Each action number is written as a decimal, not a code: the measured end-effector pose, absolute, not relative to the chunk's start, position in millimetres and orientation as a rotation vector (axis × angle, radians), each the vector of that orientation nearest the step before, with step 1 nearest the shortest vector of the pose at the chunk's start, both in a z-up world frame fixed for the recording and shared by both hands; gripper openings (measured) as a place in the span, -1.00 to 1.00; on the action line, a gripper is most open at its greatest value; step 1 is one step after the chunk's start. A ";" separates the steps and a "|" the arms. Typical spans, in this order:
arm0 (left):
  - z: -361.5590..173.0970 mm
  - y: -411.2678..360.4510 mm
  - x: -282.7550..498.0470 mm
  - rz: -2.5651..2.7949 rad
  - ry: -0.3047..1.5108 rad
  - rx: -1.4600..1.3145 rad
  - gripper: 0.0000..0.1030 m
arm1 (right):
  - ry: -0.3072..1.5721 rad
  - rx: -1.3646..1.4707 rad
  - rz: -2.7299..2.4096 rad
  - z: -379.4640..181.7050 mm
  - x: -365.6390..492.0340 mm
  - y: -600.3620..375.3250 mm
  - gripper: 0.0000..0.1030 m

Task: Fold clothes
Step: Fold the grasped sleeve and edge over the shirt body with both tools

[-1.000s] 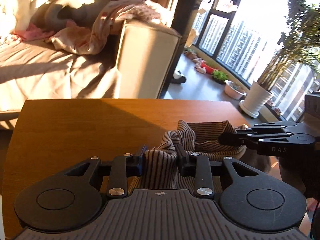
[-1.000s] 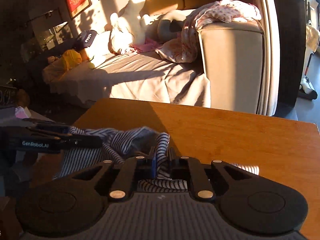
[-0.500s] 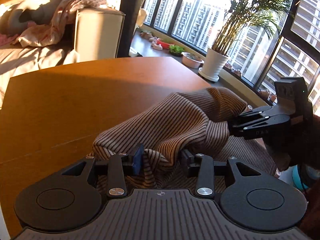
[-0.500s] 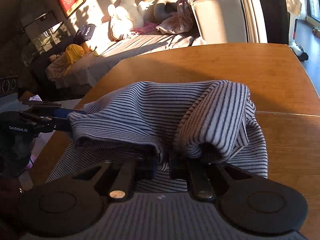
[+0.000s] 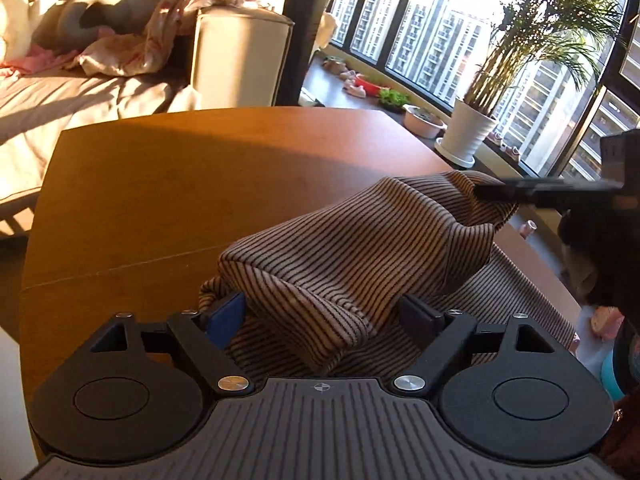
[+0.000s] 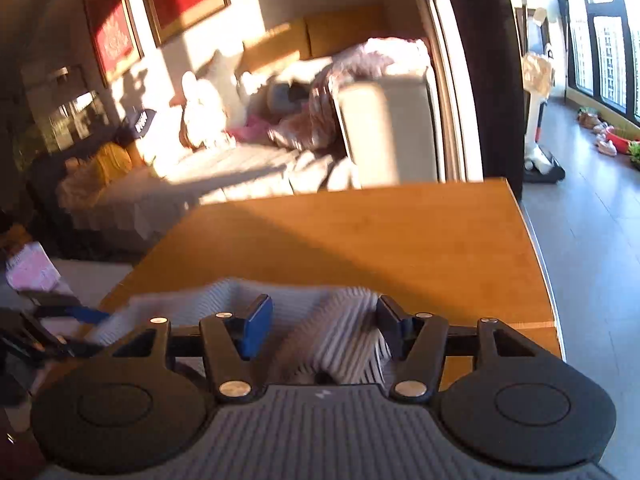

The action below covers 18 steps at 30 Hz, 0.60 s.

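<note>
A: What is the biggest thing in view?

B: The wooden table. Beyond its far edge stands a sofa with blankets heaped on it, and past the right edge a potted palm stands by the windows.

A: And the garment?

B: The striped top lies at the near edge of the table, toward the near right corner. Its upper layer is folded over into a loose roll on top of the flat layer beneath.

A: How does the left gripper stand?

B: Its jaws are opening and already wide. A fold of the cloth lies between them, but the pads do not press it.

A: The right gripper?

B: Also opening, about half spread, with a bunched ridge of the same top between the fingers, loose. The right wrist view is blurred. In the left wrist view it appears dark and smeared at the far end of the roll, by the table's right edge.
</note>
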<state>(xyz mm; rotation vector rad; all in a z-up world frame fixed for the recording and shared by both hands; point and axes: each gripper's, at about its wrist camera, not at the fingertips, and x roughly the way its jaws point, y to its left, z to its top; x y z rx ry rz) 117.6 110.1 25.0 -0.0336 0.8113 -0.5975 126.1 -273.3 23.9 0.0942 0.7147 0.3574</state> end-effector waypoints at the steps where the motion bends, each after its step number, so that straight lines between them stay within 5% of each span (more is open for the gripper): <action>1: 25.5 110.6 117.3 -0.593 0.810 -0.037 0.72 | 0.757 0.074 0.345 9.8 126.0 -270.5 0.12; 10: 37.1 112.8 122.9 -0.638 0.825 -0.149 0.83 | 0.787 0.106 0.354 5.1 110.2 -278.1 0.18; 18: 25.3 103.2 148.4 -0.607 0.902 -0.218 0.84 | 0.729 0.356 0.383 22.0 136.4 -301.0 0.50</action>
